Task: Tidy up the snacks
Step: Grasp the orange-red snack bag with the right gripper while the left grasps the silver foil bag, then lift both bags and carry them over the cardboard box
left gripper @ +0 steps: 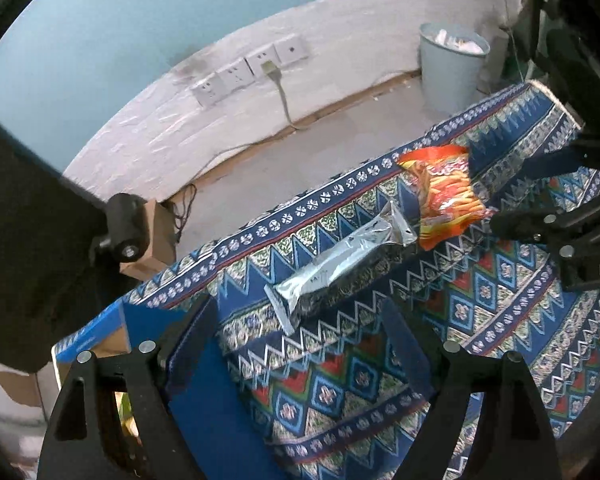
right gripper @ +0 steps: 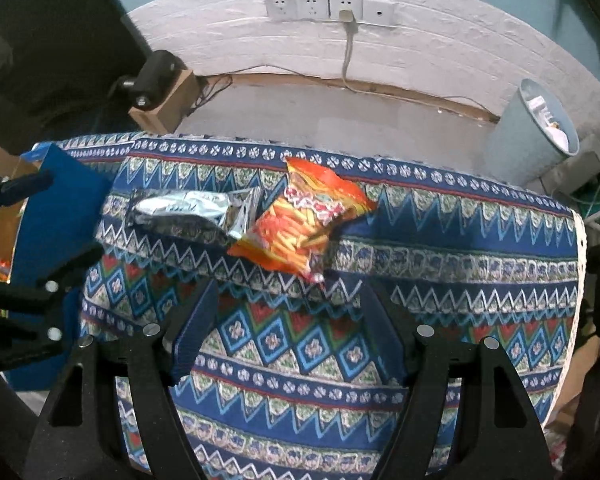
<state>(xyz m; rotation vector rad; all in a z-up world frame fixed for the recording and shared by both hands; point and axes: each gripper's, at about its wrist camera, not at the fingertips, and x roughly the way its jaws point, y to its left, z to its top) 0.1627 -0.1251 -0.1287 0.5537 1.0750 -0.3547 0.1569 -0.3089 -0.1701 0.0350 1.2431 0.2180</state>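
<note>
A silver foil packet (left gripper: 340, 264) (right gripper: 192, 210) and an orange snack bag (left gripper: 448, 196) (right gripper: 308, 220) lie side by side near the far edge of the patterned tablecloth (left gripper: 500, 320) (right gripper: 460, 280). My left gripper (left gripper: 300, 320) (right gripper: 60, 216) is open just short of the silver packet, with only cloth between its fingers. My right gripper (right gripper: 292, 300) (left gripper: 512, 196) is open a little before the orange bag and holds nothing. A blue box (left gripper: 204, 400) (right gripper: 56, 216) sits at the table's left end under my left gripper, with an orange packet (right gripper: 0, 240) inside it.
Beyond the table's far edge the floor drops away to a white wall with sockets (right gripper: 328, 6) and a plugged cable. A pale bin (left gripper: 452, 72) (right gripper: 536, 140) stands at the right. A cardboard box (right gripper: 168, 104) and a dark object stand at the left.
</note>
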